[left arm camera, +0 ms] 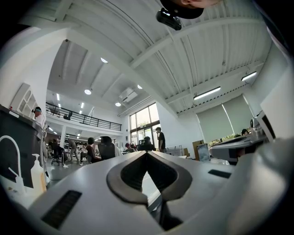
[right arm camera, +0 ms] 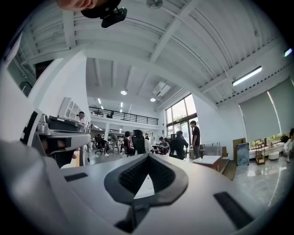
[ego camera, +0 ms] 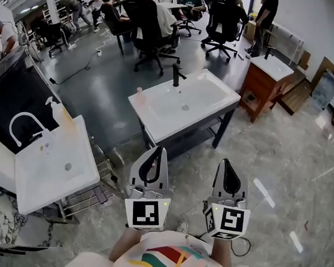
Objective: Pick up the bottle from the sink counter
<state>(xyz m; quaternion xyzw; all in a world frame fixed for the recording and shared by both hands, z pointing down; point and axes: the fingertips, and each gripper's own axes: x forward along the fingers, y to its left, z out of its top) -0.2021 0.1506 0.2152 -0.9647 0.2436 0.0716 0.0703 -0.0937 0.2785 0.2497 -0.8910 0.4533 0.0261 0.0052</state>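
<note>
The left gripper, grey with a black-and-white marker cube at its rear, is held low and close to the body, level and pointed away towards the far side; its jaws are seen pressed together with nothing between them. The right gripper is held beside it in the same pose, well apart from it, and its jaws are likewise closed on nothing. Both are poised over the grey marbled floor, short of the white rectangular sink tabletop on a dark frame. The small pale pink bottle is stood upright at the far left corner of that tabletop, left of the black tap, and well apart from both grippers, beyond and slightly left of the left one.
</note>
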